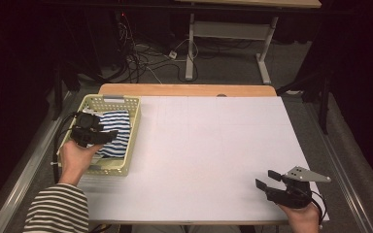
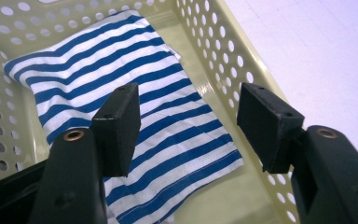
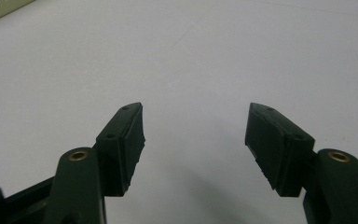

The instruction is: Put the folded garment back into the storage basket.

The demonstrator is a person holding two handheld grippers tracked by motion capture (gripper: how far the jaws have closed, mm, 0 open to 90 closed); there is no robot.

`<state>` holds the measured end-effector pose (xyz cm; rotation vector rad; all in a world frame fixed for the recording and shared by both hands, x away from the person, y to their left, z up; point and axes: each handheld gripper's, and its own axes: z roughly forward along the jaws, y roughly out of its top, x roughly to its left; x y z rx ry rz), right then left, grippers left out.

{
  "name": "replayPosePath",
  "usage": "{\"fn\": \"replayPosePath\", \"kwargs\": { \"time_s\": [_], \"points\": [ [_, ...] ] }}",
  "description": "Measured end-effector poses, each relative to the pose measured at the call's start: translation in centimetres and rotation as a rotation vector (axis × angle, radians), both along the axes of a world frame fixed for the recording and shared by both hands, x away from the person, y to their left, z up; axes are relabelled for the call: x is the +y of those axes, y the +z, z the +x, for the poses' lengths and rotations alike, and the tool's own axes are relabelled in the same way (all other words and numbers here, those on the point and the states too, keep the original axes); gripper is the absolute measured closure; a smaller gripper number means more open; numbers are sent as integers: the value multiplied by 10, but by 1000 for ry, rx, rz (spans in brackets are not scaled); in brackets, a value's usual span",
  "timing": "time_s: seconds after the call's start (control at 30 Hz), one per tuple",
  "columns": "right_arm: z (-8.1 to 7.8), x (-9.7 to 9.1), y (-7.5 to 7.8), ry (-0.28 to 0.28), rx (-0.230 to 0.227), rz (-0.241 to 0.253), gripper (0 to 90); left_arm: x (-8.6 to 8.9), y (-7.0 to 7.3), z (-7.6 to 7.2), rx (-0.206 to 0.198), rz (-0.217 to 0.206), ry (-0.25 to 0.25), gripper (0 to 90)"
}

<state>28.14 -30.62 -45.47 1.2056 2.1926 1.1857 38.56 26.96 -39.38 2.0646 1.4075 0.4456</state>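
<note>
The left gripper (image 2: 186,119) hangs with jaws apart and nothing between them — the striped cloth (image 2: 121,107) lies flat just below, inside the basket (image 2: 223,56). The right gripper (image 3: 196,140), also spread, sits well apart over the bare table (image 3: 191,56).

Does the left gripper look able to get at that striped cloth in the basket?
Probably yes: the left gripper hangs open right above the striped cloth, and nothing covers it inside the open-topped basket.
</note>
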Motion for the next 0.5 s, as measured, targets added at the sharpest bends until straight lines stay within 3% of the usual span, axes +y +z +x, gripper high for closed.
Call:
{"fn": "replayPosePath", "kwargs": {
  "time_s": [0.5],
  "points": [
    [-2,0,0,3,-1,-3,379,-2,0,-14,-26,-41,-27,385]
  ]
}}
